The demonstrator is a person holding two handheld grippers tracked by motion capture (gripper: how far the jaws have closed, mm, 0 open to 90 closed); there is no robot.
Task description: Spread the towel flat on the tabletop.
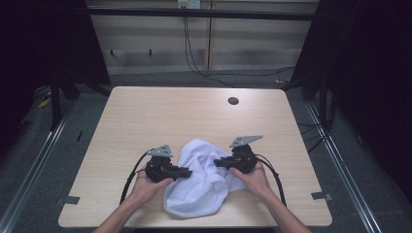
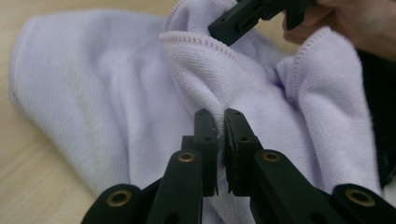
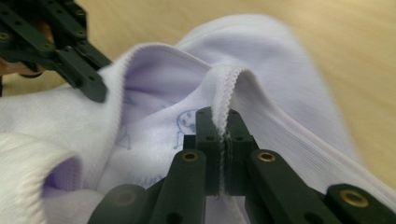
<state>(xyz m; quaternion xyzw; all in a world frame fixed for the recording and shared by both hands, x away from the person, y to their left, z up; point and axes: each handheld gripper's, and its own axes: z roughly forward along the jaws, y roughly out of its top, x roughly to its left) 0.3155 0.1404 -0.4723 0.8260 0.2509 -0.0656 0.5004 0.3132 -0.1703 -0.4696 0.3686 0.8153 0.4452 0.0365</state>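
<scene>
left gripper [image 2: 219, 116] fingers clench a white towel [image 1: 201, 187] fold, right gripper [image 3: 219, 116] fingers pinch its hem.

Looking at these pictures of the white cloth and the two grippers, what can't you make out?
- Blue print on the white cloth: right gripper view, folds hide part, too blurred to read.
- Cloth's full shape: high view, crumpled, both grippers cover its edges.
- Cloth pinched inside left gripper: left gripper view, closed jaws hide it.

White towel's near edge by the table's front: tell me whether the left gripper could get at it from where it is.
Probably yes. The left gripper is clamped on a fold of the white towel; once released, bare table lies beside the near edge, nothing blocking.
</scene>
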